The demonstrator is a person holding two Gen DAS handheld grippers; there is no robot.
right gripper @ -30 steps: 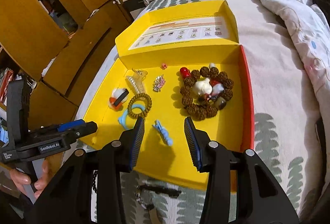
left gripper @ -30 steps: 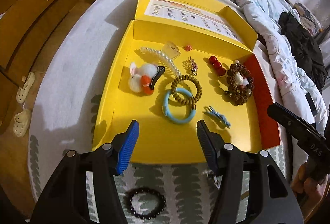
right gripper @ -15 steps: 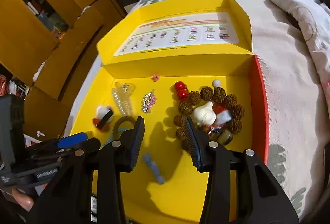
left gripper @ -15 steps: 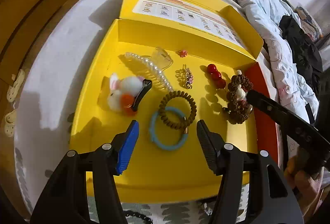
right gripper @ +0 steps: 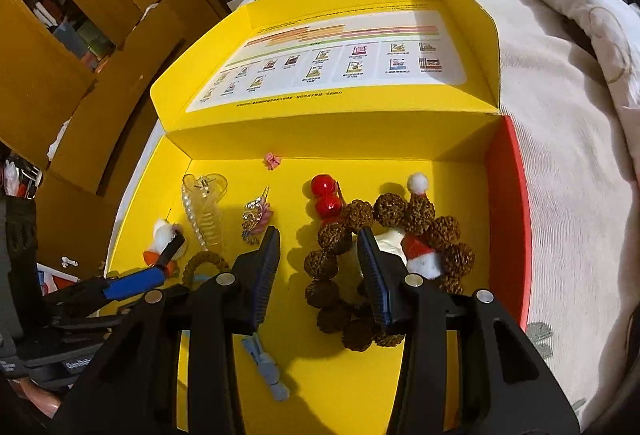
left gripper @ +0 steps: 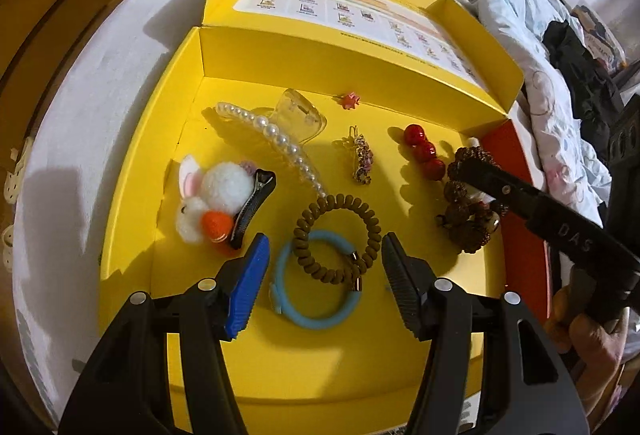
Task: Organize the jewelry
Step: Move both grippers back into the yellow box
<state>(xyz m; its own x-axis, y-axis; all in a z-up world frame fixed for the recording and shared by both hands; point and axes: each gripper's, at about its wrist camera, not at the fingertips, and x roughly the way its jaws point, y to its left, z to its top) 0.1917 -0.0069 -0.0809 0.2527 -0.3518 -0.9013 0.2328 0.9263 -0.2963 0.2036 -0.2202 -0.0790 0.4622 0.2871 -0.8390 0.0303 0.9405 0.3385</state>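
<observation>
Both tools moved over yellow box (left gripper: pixel 132 219), left tool (left gripper: pixel 323 277) above blue ring (left gripper: pixel 316 315)

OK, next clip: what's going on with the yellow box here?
A person holds a gripper in each hand over an open yellow box of hair accessories and bracelets on a bed. The left gripper, open and empty, hovers above the blue hair tie and brown coil hair tie. The right gripper, also open, hovers over the brown bead bracelet. Nothing is picked up.
</observation>
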